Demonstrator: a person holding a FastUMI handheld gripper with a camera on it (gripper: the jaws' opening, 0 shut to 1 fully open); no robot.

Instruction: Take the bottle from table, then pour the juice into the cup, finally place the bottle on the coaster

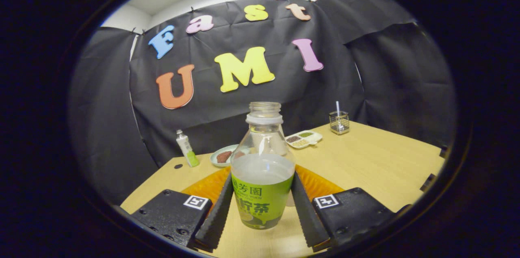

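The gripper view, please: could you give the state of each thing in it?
Bottle: uncapped, upright, partly full, held between the fingers.
Gripper: shut on the bottle.
Coaster: orange, flat, behind the bottle.
Tube: standing, capped.
Plate: holds something brown.
Tray: compartments filled.
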